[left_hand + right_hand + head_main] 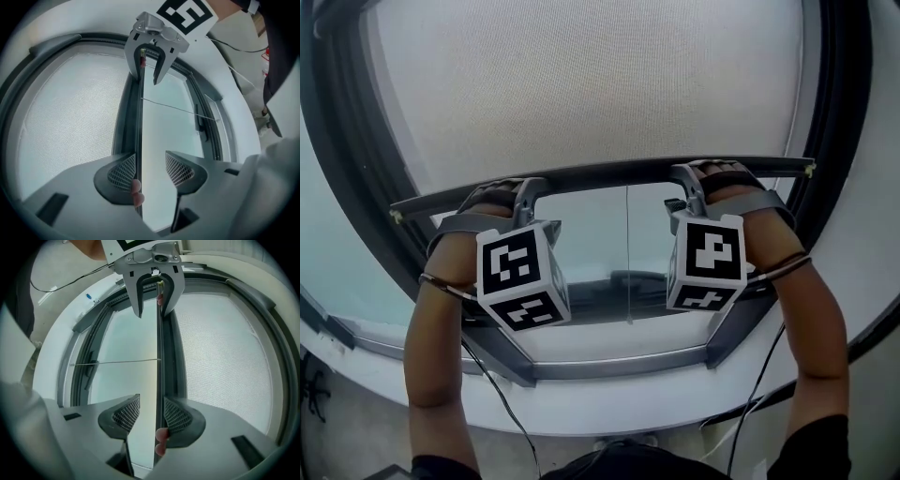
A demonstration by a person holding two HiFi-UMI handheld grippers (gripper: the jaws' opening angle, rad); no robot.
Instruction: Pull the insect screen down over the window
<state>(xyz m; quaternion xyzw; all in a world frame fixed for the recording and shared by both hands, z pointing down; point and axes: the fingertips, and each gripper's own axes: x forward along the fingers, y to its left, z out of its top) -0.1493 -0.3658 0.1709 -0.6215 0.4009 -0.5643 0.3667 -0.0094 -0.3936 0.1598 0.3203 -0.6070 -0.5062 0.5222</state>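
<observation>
1. Left claw point(150, 157): jaws stand apart. The bottom bar point(139, 117) of the insect screen point(70, 117) passes between them and lies against one mesh-faced pad. A clear gap remains to the other pad, so the bar is hooked, not clamped.
2. Right claw point(151, 399): same condition. Jaws stand apart, the bar runs along one pad, and the other pad is clear of it.
3. Fingertips point(136, 187) show just behind the bar at the left claw. Fingertips also show at the right claw in its own view.
4. Position along the bar, head view: the left claw sits near the bar's left end and the right claw near its right end, well apart. Each claw's view shows the other claw at the far end of the bar.
5. Insect screen location: the mesh fills the upper part of the window point(619, 361). The bottom bar crosses the opening about midway, with its left end slightly lower than its right.
6. Below the bar the glass point(581, 234) is uncovered down to the lower frame.
7. Pull cord point(627, 253): a thin line hangs from the middle of the bar, between the two claws.
8. A dark handle point(623, 278) sits on the frame behind the glass, near the cord.
9. Marker cubes point(520, 277) face the head camera, one on each claw.
10. Cables point(497, 394) trail from both claws down along the forearms.
</observation>
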